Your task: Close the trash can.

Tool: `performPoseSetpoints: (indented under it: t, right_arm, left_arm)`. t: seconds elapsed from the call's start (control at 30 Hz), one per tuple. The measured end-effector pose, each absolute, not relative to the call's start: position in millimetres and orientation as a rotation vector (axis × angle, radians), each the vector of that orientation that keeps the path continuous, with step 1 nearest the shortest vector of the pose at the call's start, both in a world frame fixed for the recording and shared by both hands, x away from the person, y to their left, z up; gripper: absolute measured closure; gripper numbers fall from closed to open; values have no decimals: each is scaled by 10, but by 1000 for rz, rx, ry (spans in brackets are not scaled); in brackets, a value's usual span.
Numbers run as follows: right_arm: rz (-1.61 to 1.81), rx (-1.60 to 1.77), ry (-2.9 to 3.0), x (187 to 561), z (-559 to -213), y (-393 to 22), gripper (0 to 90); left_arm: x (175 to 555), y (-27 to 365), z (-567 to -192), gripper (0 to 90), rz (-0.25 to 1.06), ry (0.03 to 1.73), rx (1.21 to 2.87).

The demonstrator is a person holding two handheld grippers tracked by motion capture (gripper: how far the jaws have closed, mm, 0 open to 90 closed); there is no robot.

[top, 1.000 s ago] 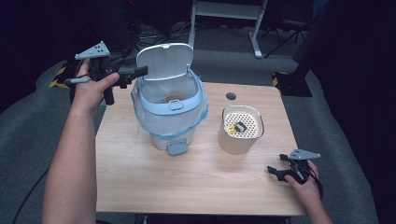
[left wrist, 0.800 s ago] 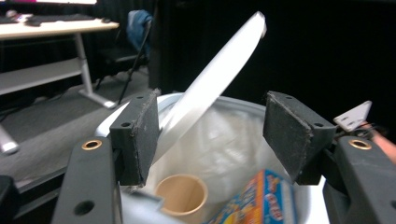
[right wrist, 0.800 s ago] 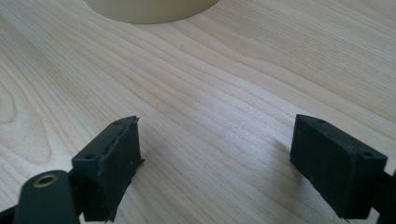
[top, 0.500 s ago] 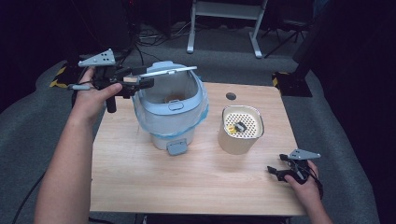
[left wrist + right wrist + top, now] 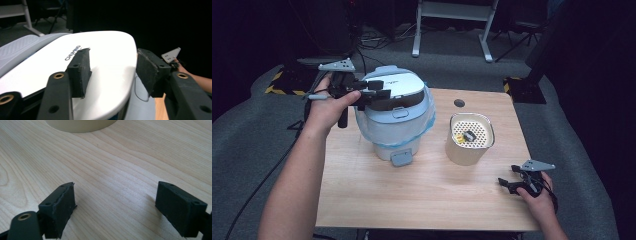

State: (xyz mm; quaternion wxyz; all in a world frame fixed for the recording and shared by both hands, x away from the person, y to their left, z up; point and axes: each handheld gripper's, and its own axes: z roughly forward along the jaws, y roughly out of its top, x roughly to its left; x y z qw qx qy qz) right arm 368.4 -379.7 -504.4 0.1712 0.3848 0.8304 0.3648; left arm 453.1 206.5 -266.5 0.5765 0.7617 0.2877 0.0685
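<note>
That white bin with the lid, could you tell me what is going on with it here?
A person's left gripper rests over the white lid of the bag-lined bin, which now lies shut; its jaws have just been closing, touching nothing. The right gripper sits open, low over the wooden table, beside a cream perforated canister.

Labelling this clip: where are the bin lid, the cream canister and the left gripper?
bin lid (image 5: 398,86), high view, white top.
cream canister (image 5: 464,155), high view, side wall.
left gripper (image 5: 379,96), high view, between the tips.

A white-lidded pale blue plastic bin (image 5: 394,115) stands at nine o'clock of a cream perforated-top cylinder (image 5: 470,139) on the light wood-grain table (image 5: 422,195).
</note>
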Motion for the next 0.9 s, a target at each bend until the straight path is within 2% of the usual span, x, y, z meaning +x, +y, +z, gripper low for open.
performPoseSetpoints:
  t: [0.2,0.37,0.73,0.9]
  right_arm:
    - [1036,1092,2358,3684,-5044,-3797,161]
    - [1036,1093,2358,3684,-5044,-3797,161]
    - [1036,1093,2358,3684,-5044,-3796,161]
    - [1036,1092,2358,3684,-5044,-3796,161]
  left_arm:
    - [4548,1952,-2708,486,185,693,1836]
    - [4564,1911,-2734,485,216,707,1845]
    - [4538,1756,-2766,444,408,744,1939]
    - [4532,1753,-2770,445,417,743,1944]
